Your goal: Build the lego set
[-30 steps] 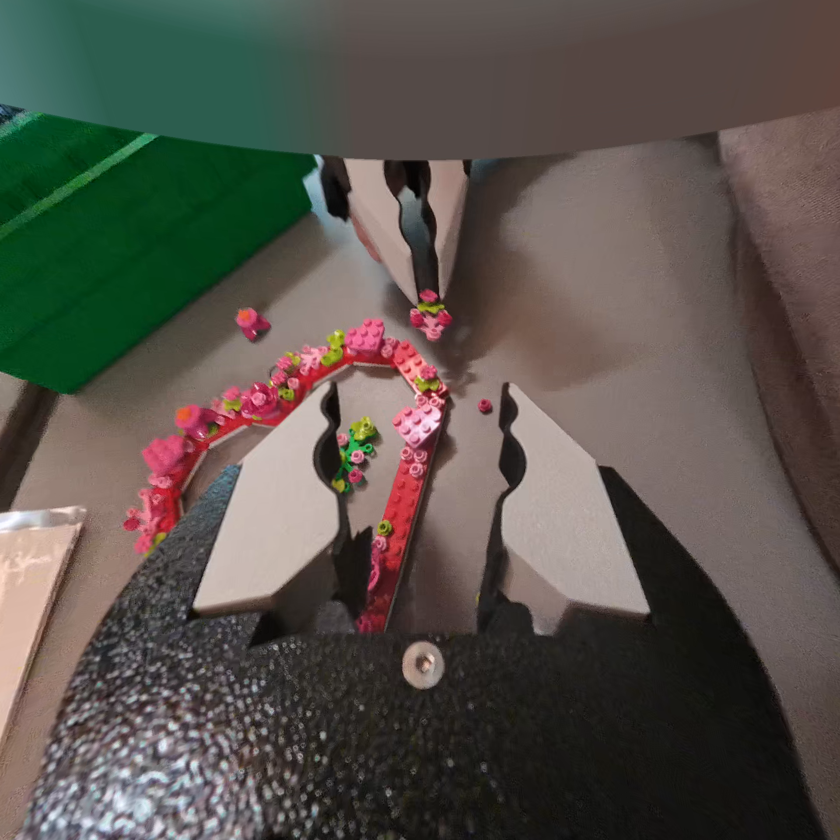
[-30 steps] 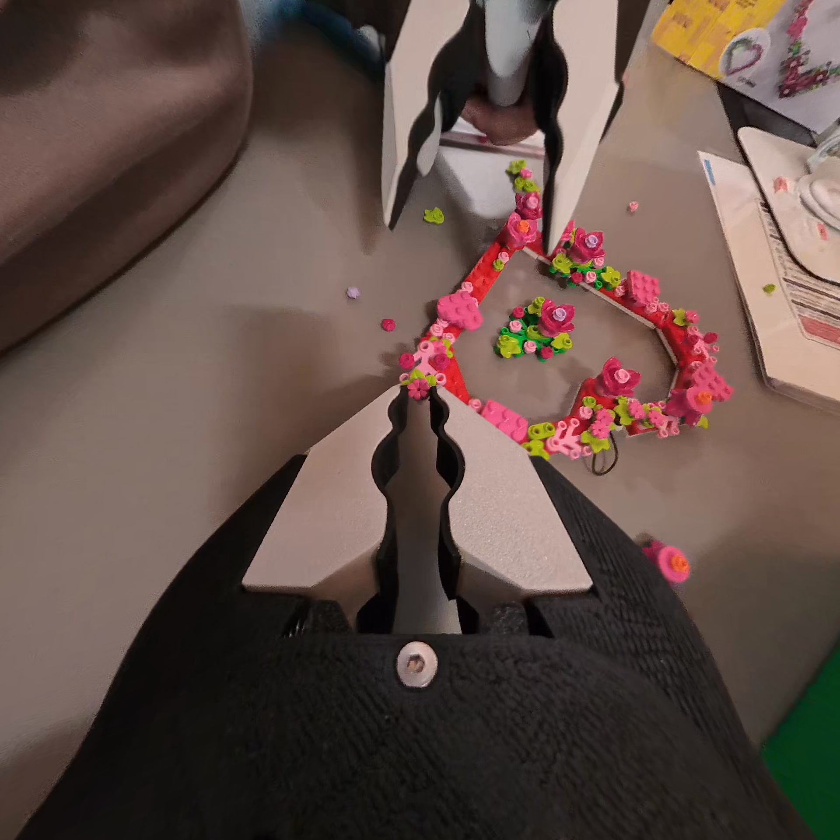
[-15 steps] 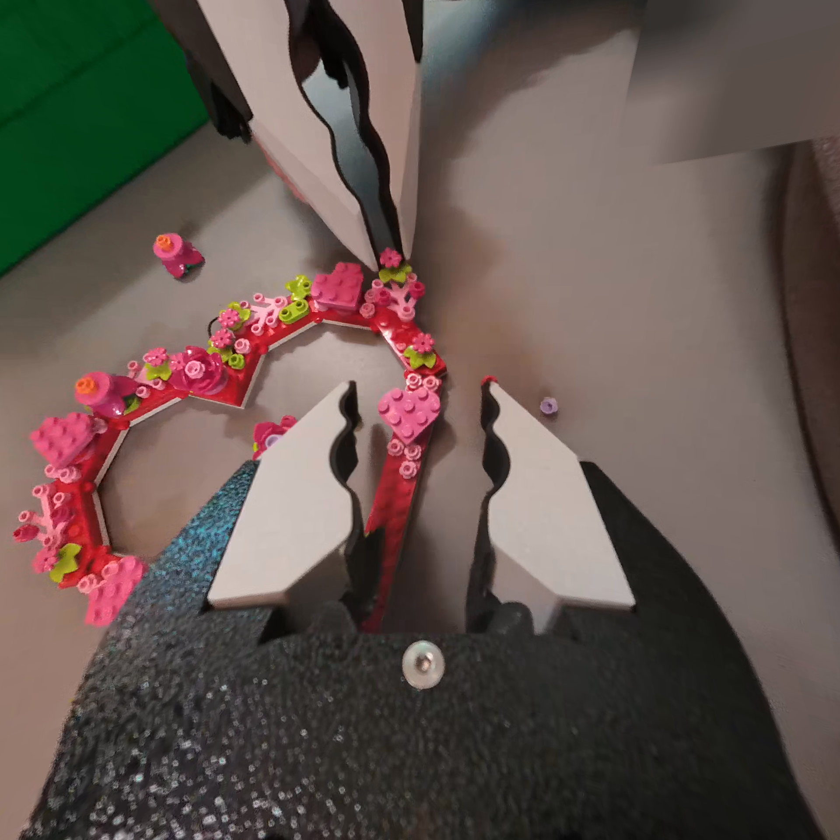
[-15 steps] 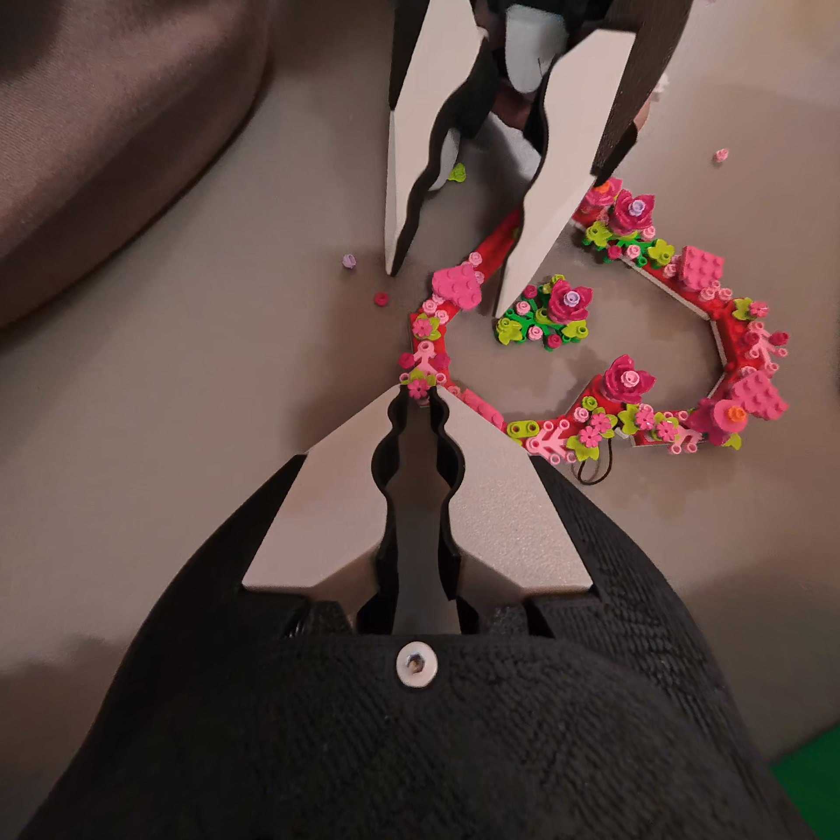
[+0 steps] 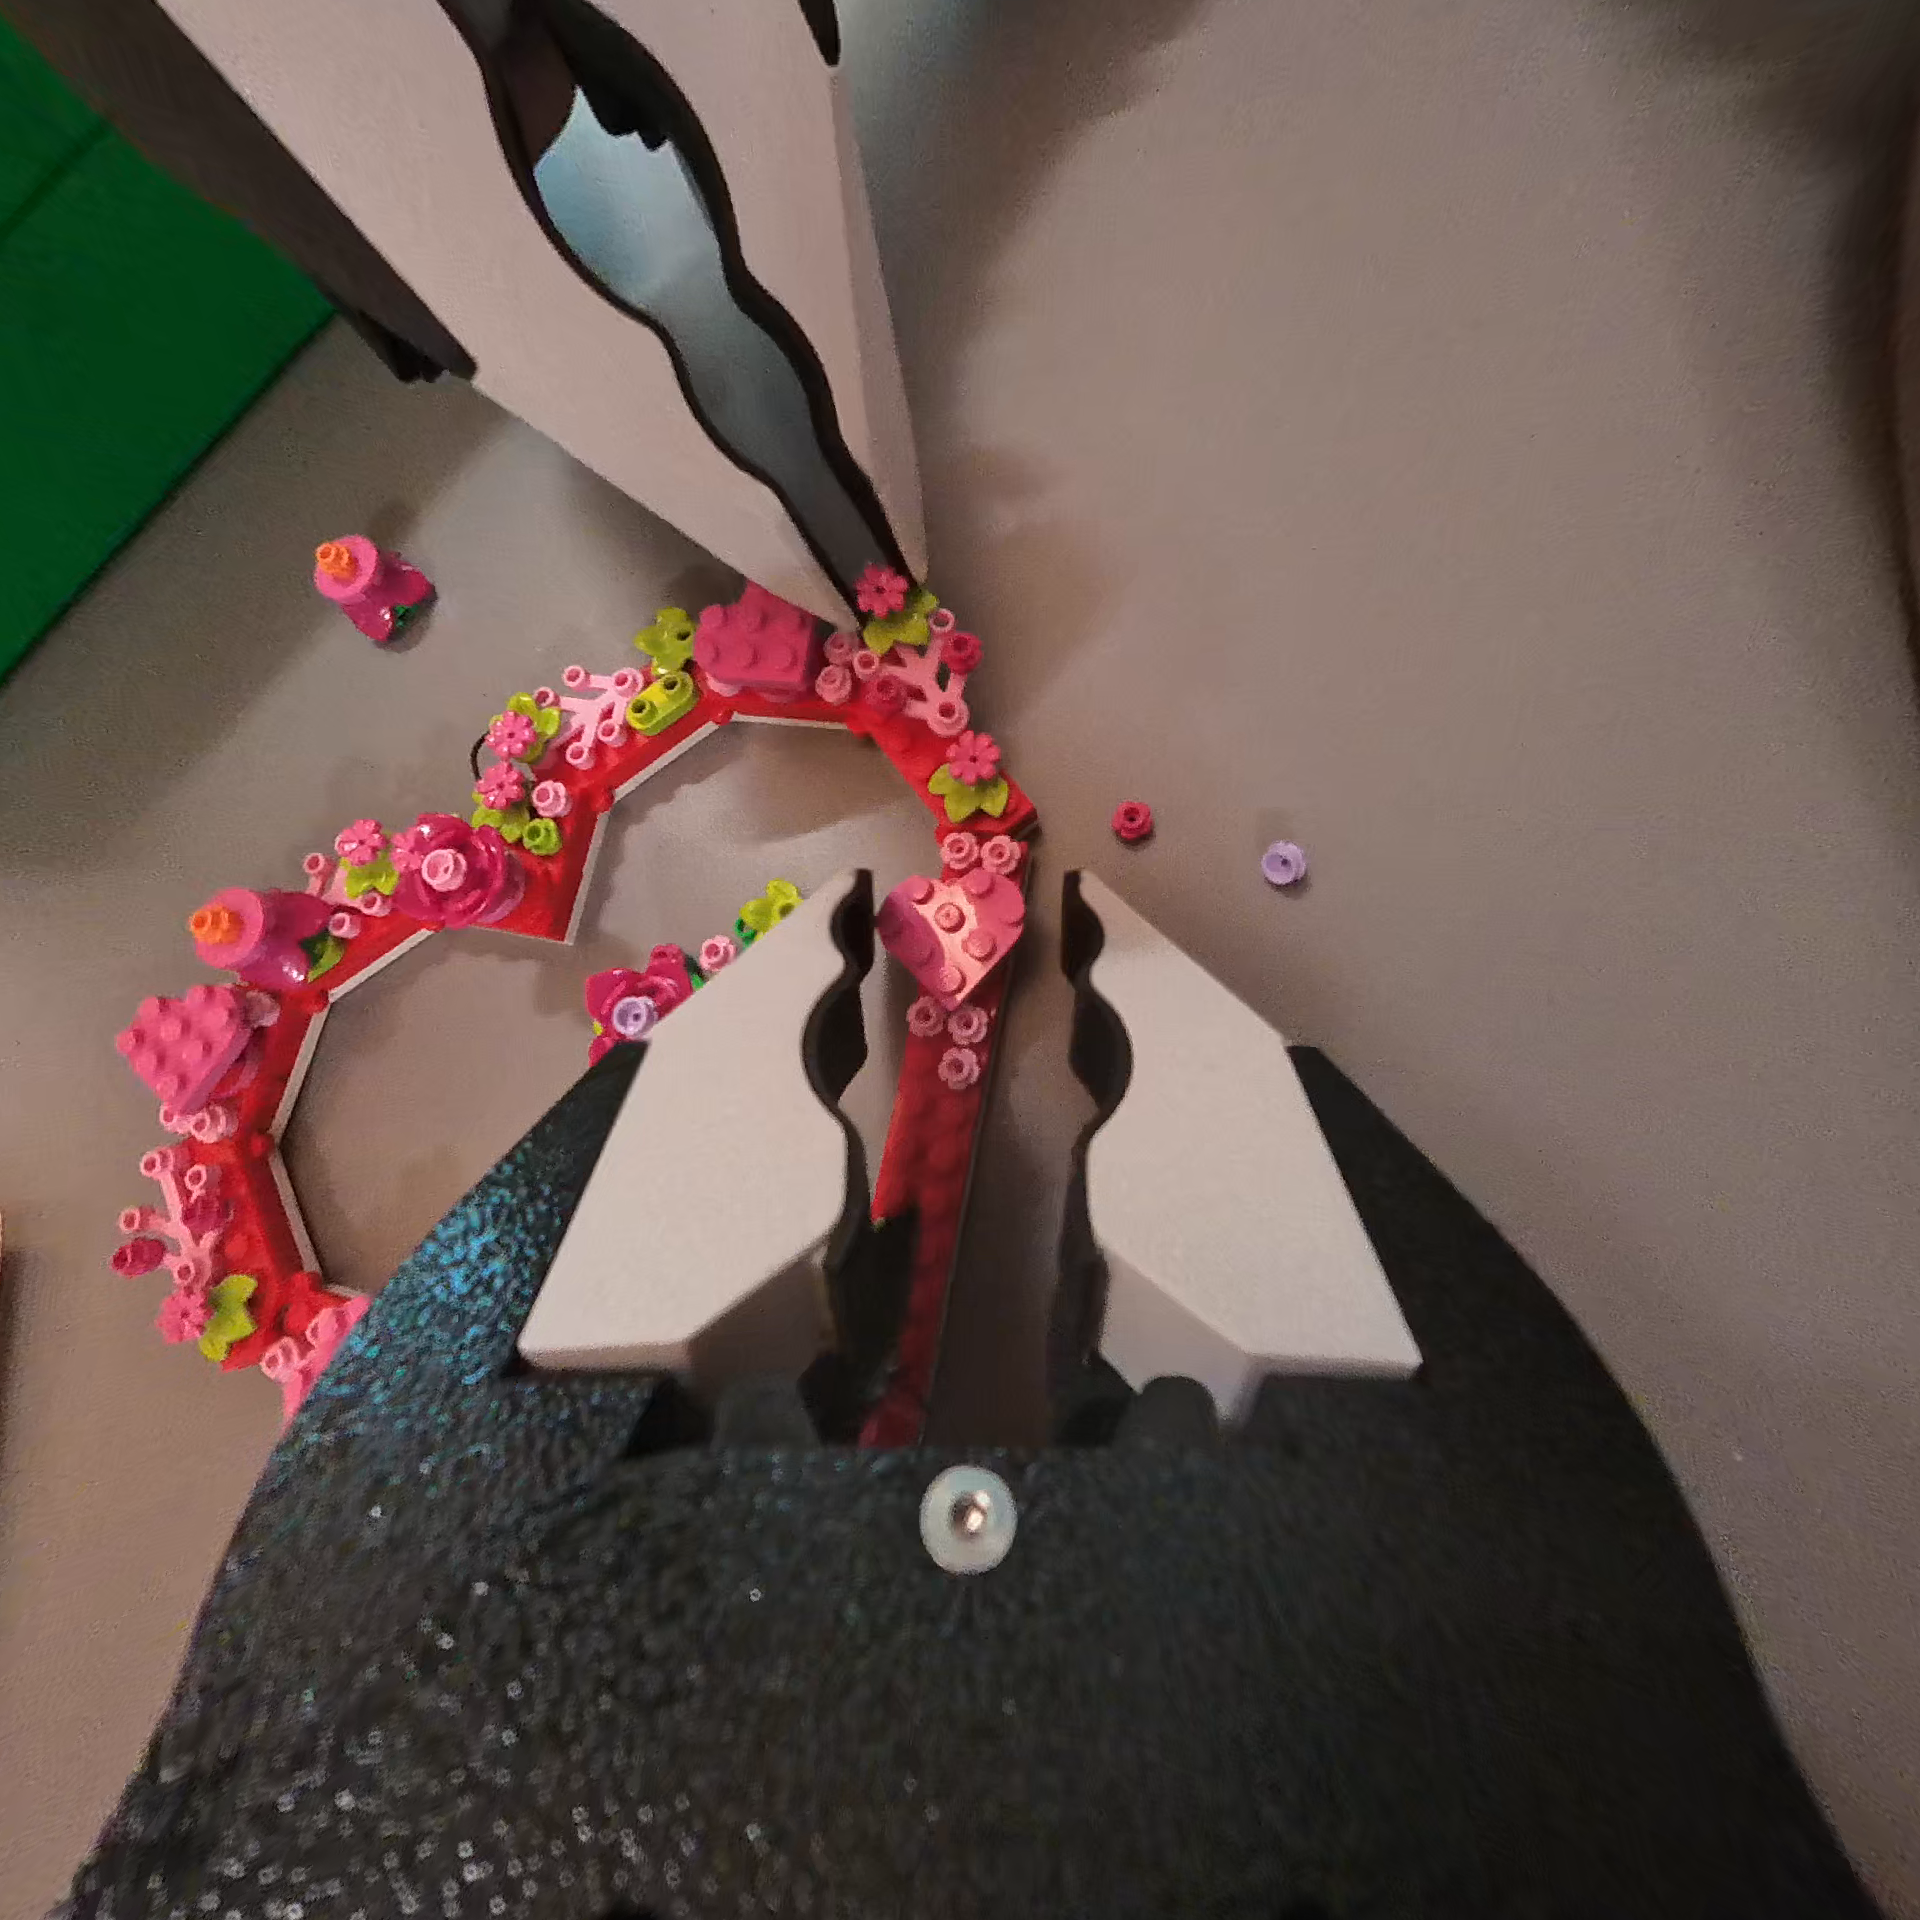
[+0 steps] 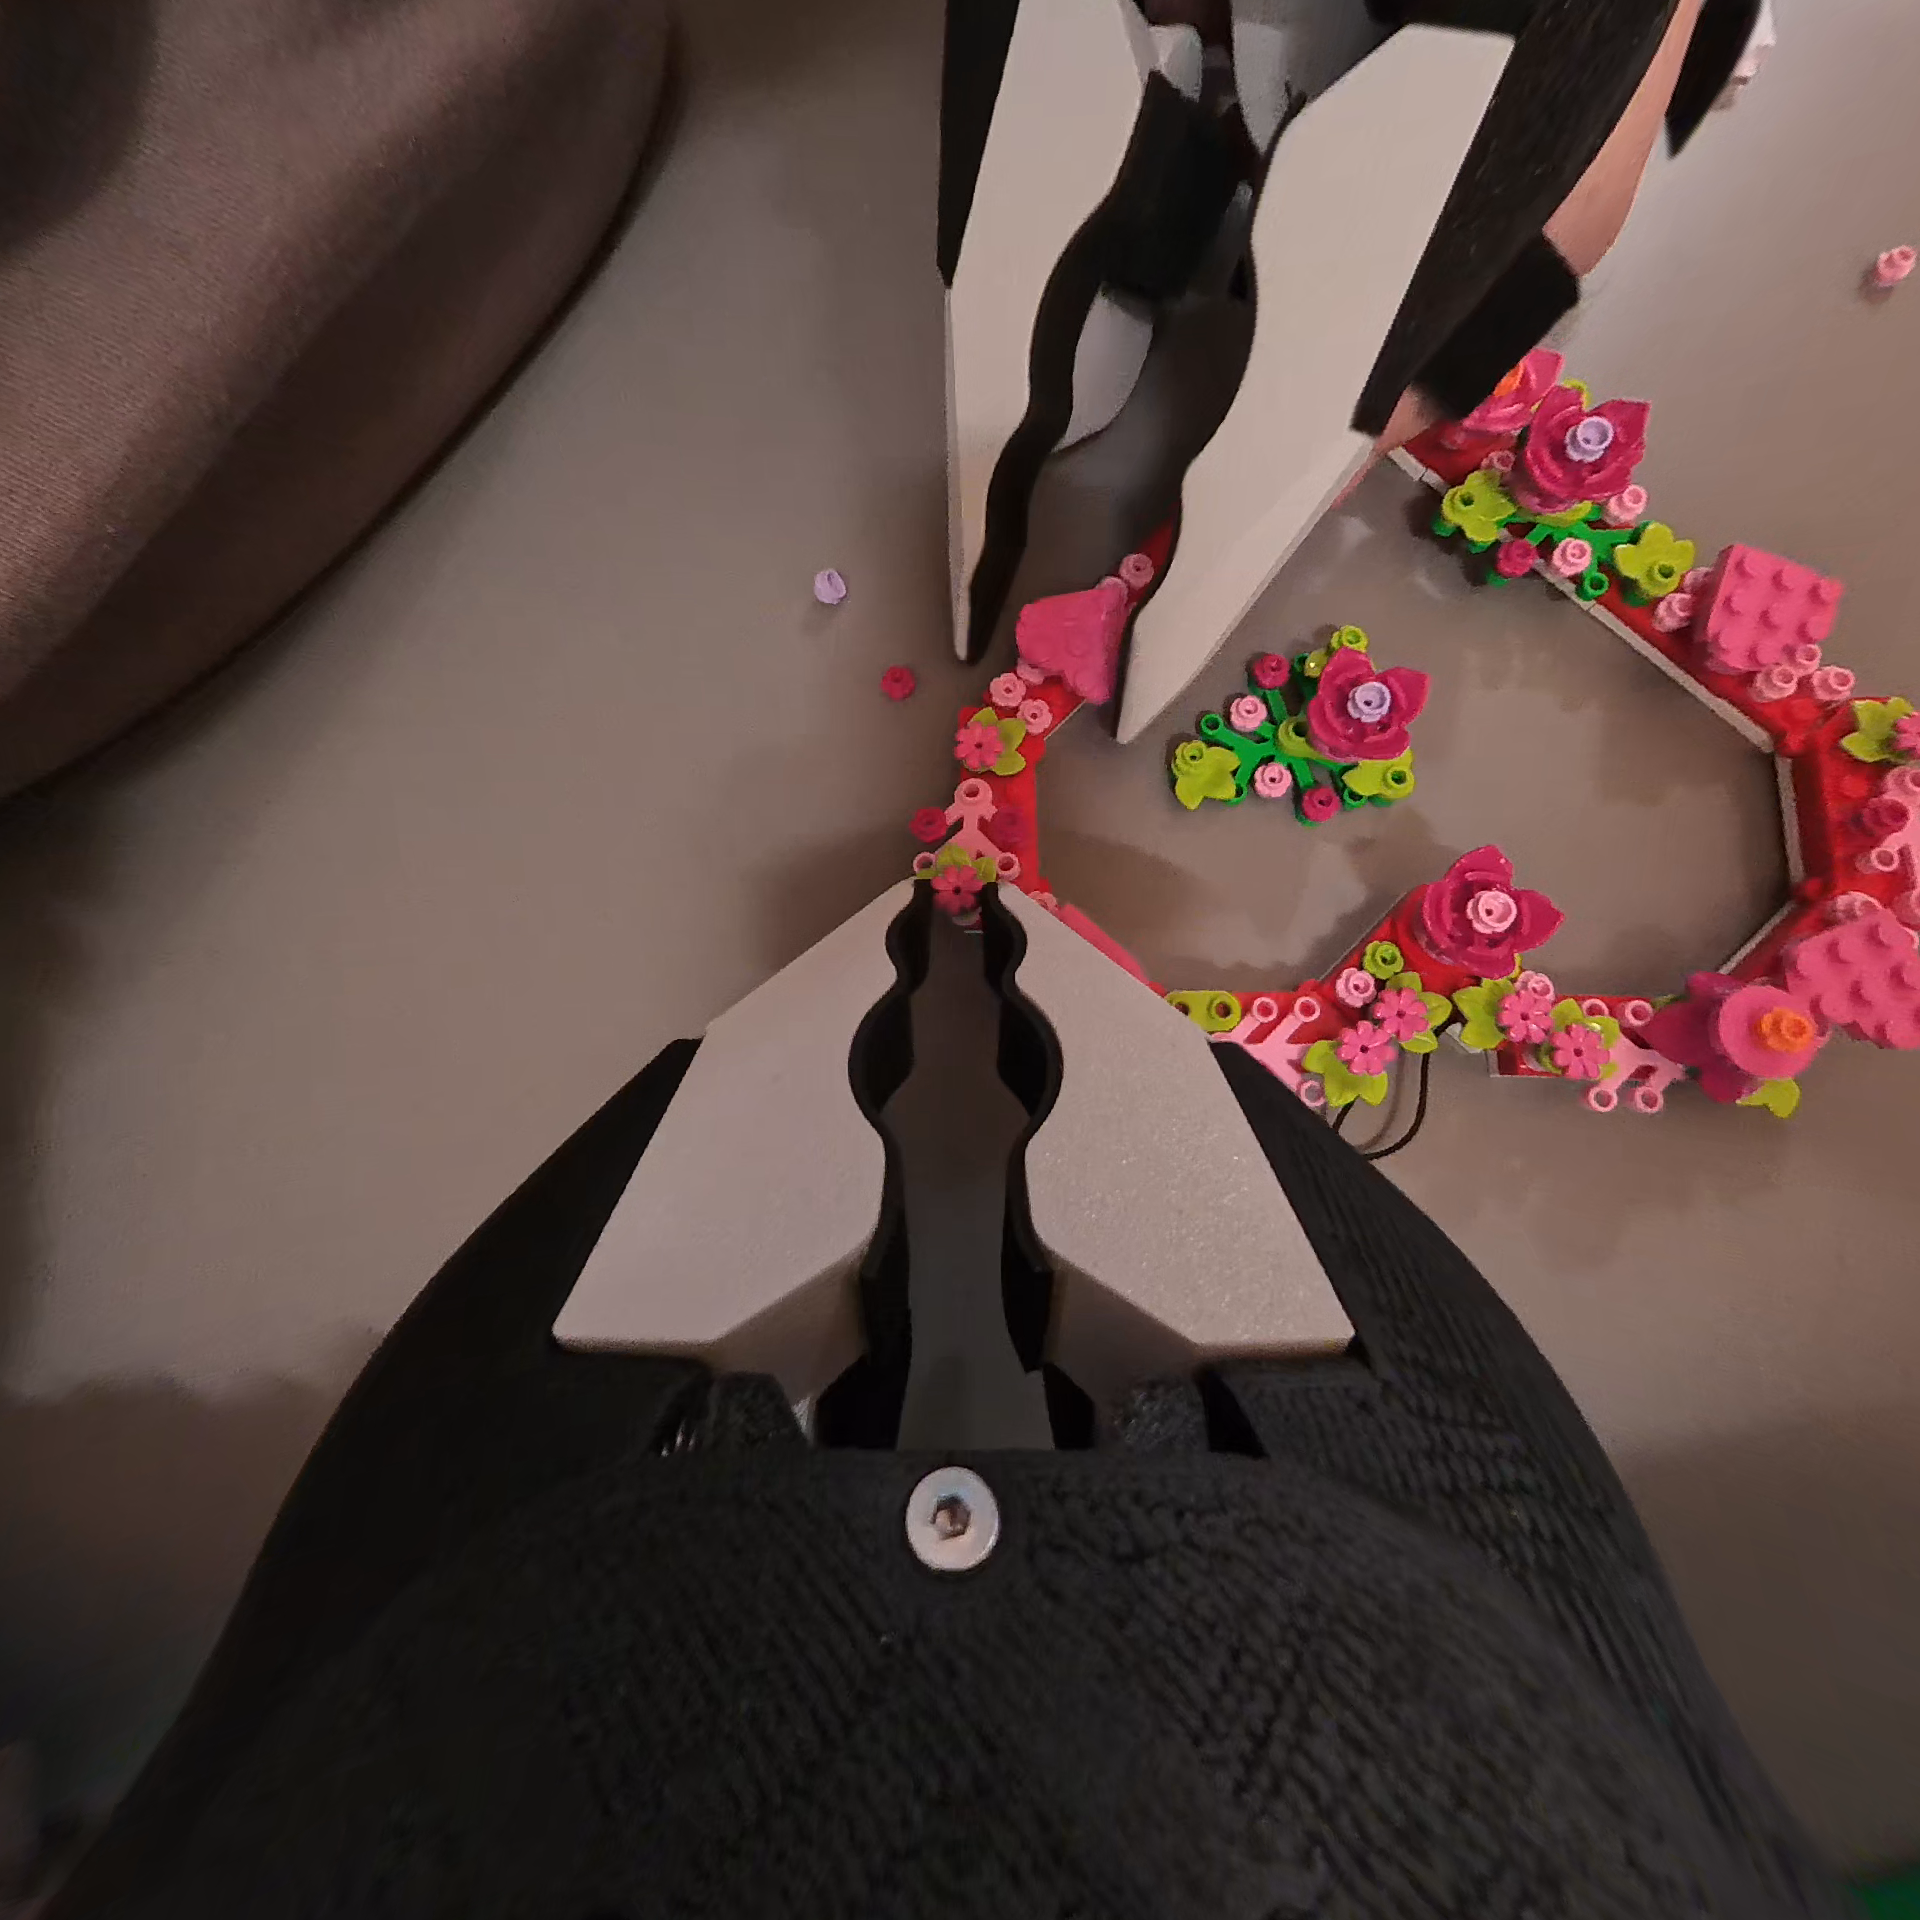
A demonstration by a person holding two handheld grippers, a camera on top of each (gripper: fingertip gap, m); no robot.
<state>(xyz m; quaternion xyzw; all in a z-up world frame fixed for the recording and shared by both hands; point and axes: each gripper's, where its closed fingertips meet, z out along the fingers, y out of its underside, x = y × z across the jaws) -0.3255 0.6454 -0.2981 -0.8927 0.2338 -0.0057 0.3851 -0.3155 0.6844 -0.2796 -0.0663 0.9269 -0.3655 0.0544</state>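
Observation:
A red heart-shaped lego frame (image 5: pixel 644 758) decked with pink flowers and lime leaves lies on the grey table; it also shows in the right wrist view (image 6: pixel 1039 769). My left gripper (image 5: pixel 966 883) is open, its fingers astride the frame's straight side at a pink heart brick (image 5: pixel 956 935). In the right wrist view this gripper (image 6: pixel 1044 686) comes down from the top around the heart brick (image 6: pixel 1075 644). My right gripper (image 6: pixel 951 888) is shut on a small pink flower with a lime leaf (image 6: pixel 956 883) at the frame's corner. In the left wrist view it (image 5: pixel 883 582) holds the flower (image 5: pixel 883 592) there.
A loose rose on a green stem (image 6: pixel 1309 727) lies inside the frame. A pink bud (image 5: pixel 364 587), a dark red stud (image 5: pixel 1132 821) and a lavender stud (image 5: pixel 1285 862) lie loose on the table. A green board (image 5: pixel 104 312) is far left, a brown cushion (image 6: pixel 260 260) beside the table. The tips of one gripper are about 5 centimetres away from the tips of the other. The lavender stud (image 5: pixel 1285 862) lies around 4 centimetres away from my left fingertips. It is also in sight in the right wrist view (image 6: pixel 829 594).
My left gripper has moved forward along the frame's straight side and now straddles the pink heart brick. My right gripper stays shut on the flower at the frame's corner.

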